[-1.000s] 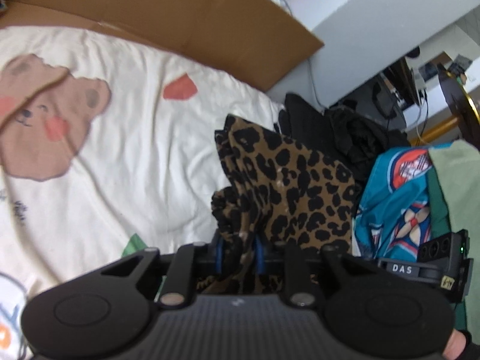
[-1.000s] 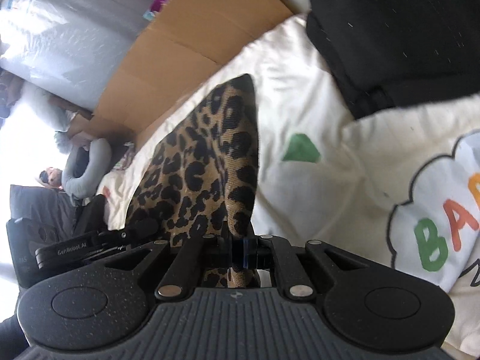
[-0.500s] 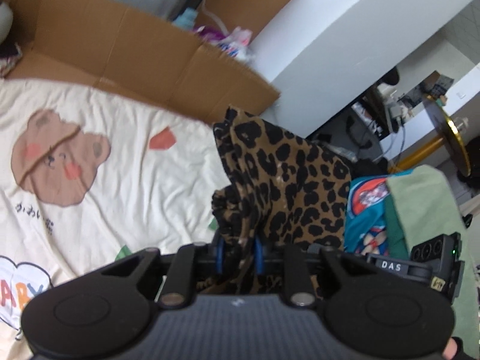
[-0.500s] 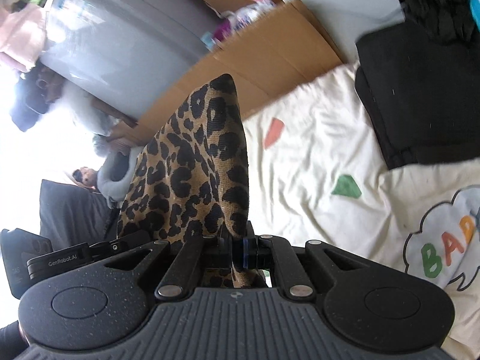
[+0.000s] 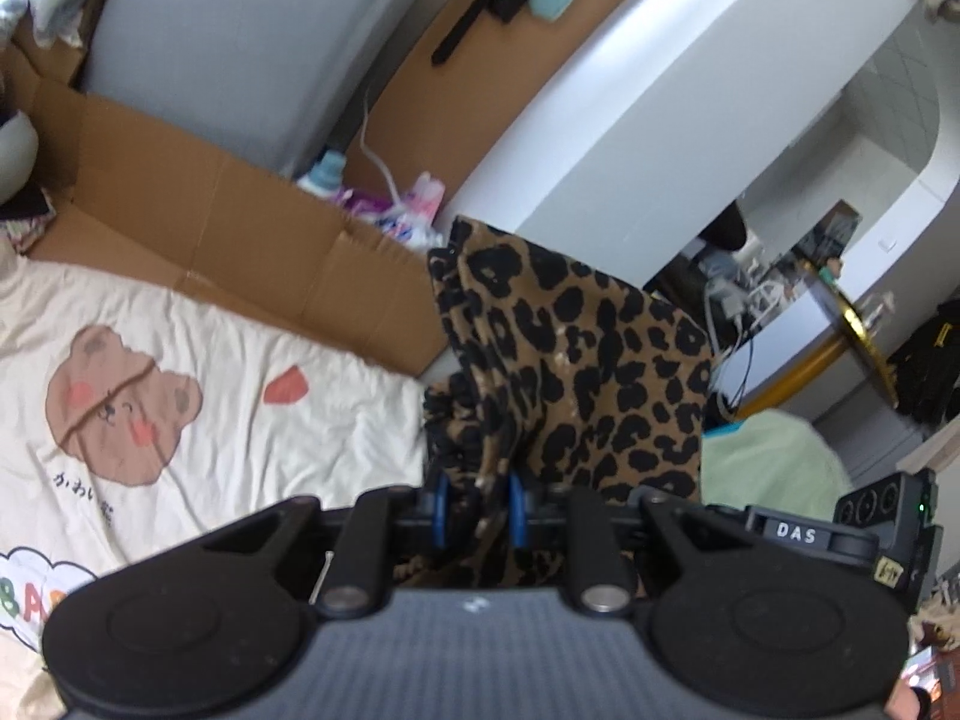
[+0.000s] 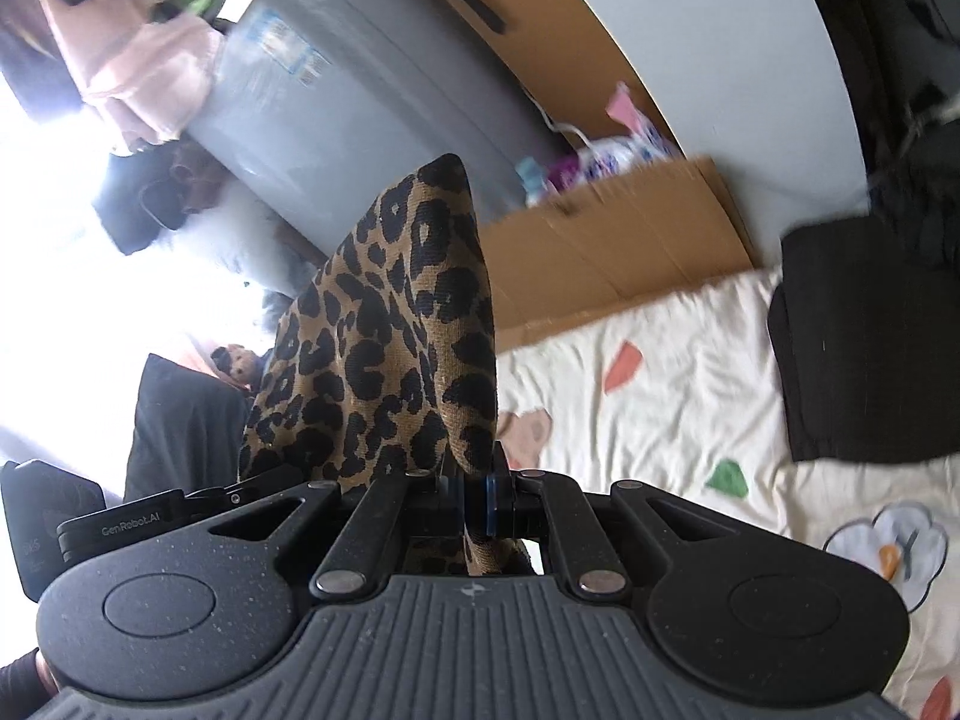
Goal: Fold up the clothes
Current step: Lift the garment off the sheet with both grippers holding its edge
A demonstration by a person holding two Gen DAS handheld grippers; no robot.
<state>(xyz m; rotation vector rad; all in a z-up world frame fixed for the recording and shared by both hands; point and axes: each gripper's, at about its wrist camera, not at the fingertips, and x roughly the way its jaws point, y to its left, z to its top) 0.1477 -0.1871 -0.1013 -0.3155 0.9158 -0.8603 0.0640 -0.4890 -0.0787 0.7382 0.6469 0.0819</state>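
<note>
both grippers clamped on the leopard-print garment, held up over the bed

the left gripper (image 5: 477, 510) has its jaws drawn close on a bunched, gathered edge of the leopard-print garment (image 5: 576, 372), the cloth pinched between the blue-edged pads (image 5: 441, 510). the fabric stands up in front of the camera in folds and hangs clear of the bed (image 5: 240, 420), over its far edge where the cream sheet meets the flattened cardboard (image 5: 210, 222).

the right gripper (image 6: 474, 504) is likewise closed tight on the leopard-print garment (image 6: 390, 330), with a narrow strip of cloth squeezed between its pads and running down behind them. from there the fabric rises to a pointed peak and spreads toward the left of the right wrist view, where the body of the other gripper shows at the lower left.

on the bed sheet lie printed shapes: a brown bear (image 5: 120, 402) toward the left side, a red heart, a green gem and a cloud with coloured letters. a folded black garment (image 6: 870, 336) lies on the sheet at its right edge in the right wrist view, well apart from the lifted cloth. a pale green cloth (image 5: 774, 462) sits beyond the leopard fabric in the left wrist view.
</note>
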